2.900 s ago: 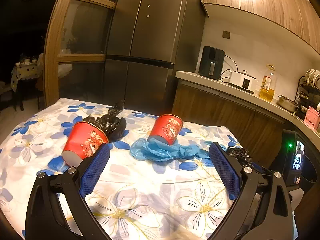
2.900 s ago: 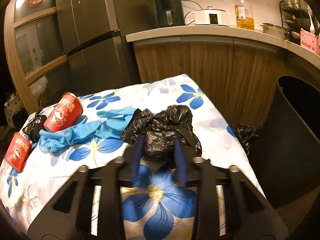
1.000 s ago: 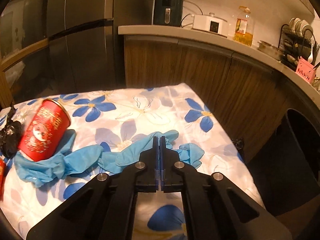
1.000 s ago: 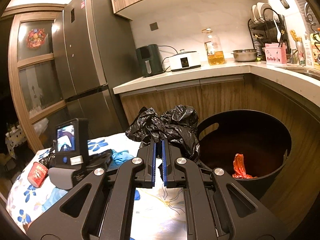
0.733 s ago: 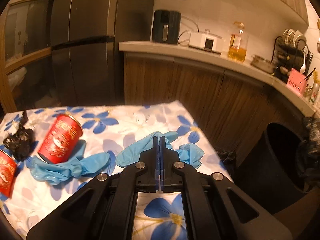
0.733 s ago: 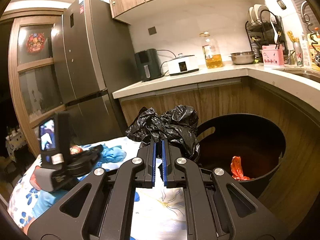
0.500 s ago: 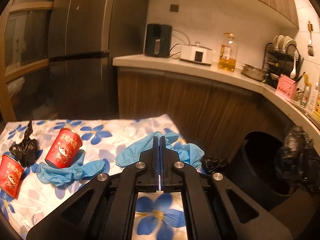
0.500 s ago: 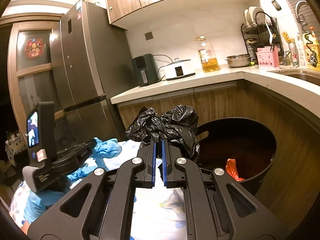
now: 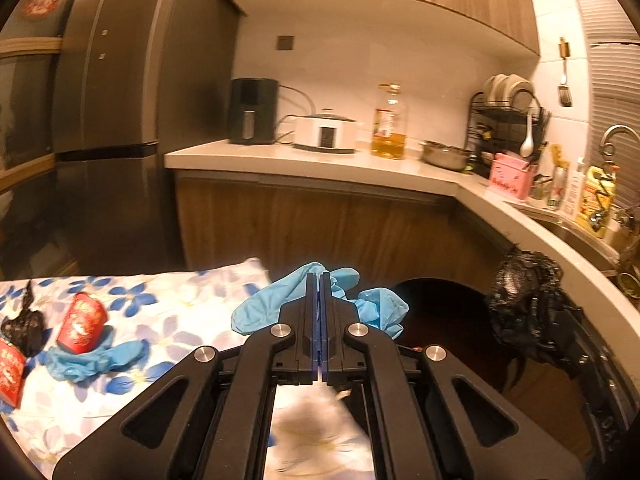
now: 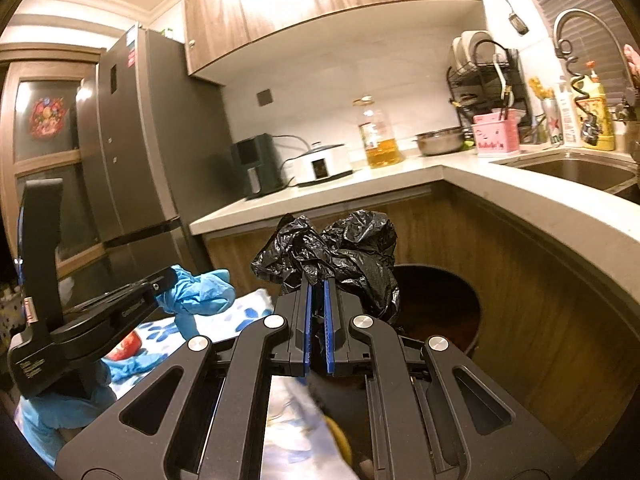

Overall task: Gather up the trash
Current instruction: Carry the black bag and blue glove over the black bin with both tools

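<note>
My left fingers (image 9: 319, 280) are shut tight on a blue glove (image 9: 320, 300), which now hangs clear of the flowered worktop (image 9: 172, 320), just past its right edge and close to the rim of the black bin (image 9: 440, 312). A second ago this glove lay on the cloth; it is lifted now. My right fingers (image 10: 316, 284) are nearly closed, pinching a crumpled black bag (image 10: 340, 252) in front of the bin's mouth. Judgement: both pieces are in transit and neither is dropped yet; release over the bin comes next. Left on the worktop near its left edge: two red cups (image 9: 82, 322), a second blue glove (image 9: 92, 360) under one cup, and a small black bag (image 9: 24, 324). Those need another trip.
</note>
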